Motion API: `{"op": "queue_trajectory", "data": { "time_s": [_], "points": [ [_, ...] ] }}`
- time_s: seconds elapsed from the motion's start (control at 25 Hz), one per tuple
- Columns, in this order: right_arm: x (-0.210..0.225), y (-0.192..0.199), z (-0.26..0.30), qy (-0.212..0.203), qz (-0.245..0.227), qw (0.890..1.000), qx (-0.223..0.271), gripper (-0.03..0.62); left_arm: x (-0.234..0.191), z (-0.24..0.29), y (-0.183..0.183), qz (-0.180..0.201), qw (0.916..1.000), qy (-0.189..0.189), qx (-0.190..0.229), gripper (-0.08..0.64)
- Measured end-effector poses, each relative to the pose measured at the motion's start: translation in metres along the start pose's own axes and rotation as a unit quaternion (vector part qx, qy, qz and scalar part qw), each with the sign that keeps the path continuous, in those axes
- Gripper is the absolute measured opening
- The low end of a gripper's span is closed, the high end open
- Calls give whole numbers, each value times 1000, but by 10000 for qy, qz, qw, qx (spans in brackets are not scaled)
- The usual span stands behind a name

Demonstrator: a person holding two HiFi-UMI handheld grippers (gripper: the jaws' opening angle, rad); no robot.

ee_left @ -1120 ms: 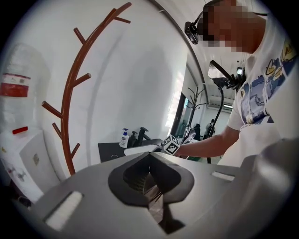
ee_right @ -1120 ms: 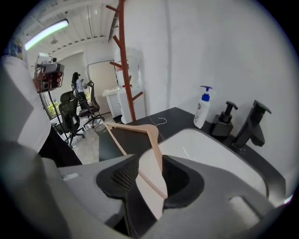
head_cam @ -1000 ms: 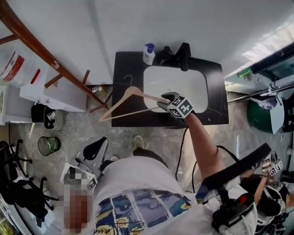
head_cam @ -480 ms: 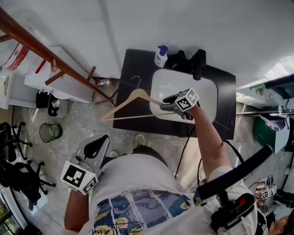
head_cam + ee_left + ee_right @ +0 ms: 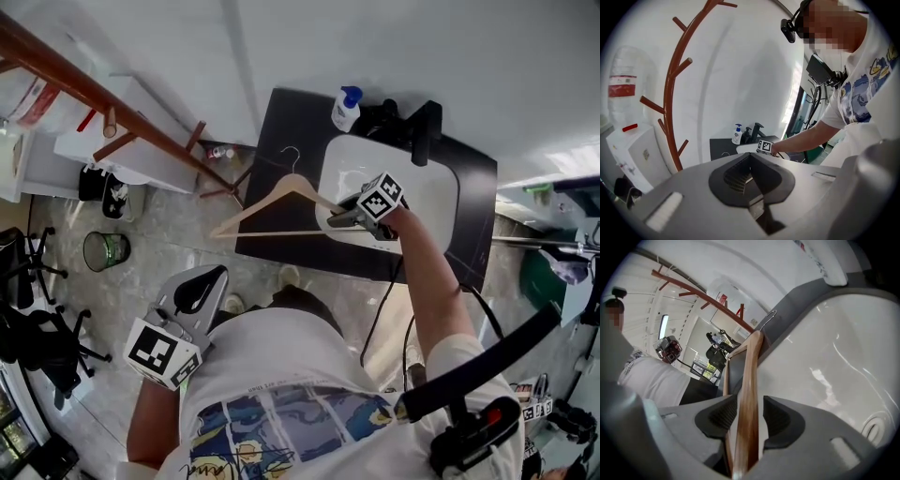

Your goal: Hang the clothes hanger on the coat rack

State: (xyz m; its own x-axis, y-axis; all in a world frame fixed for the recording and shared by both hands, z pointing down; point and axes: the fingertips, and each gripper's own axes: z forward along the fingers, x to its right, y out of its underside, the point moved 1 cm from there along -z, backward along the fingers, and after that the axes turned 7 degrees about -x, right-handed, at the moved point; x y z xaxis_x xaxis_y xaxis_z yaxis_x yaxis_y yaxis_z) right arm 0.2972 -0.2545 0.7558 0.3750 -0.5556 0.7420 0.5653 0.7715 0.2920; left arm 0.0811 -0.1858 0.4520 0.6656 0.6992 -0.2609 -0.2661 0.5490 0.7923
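clothes hanger [image 5: 749,380] above black sink counter [image 5: 286,122]

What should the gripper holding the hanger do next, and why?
Probably swing the hanger left toward the coat rack: the right gripper, whose jaws have just been closing on one arm, holds it by the sink, far from the rack.

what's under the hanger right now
Under the hanger: mostly the black counter, with the white sink at its right end and the floor below its left tip. The thin strips of counter directly beneath its wooden bars are covered.
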Motion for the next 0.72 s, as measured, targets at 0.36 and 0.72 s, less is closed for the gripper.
{"op": "queue_trajectory", "data": {
  "time_s": [0.36, 0.72],
  "points": [
    [-13, -1, -1, -40, -138, 9999, -40, 43, -5, -3, 3, 1, 10000, 8, 21, 3],
    [-38, -12, -25, 805, -414, 9952, 368, 28, -7, -20, 6, 62, 9996, 159, 212, 3]
  ]
}}
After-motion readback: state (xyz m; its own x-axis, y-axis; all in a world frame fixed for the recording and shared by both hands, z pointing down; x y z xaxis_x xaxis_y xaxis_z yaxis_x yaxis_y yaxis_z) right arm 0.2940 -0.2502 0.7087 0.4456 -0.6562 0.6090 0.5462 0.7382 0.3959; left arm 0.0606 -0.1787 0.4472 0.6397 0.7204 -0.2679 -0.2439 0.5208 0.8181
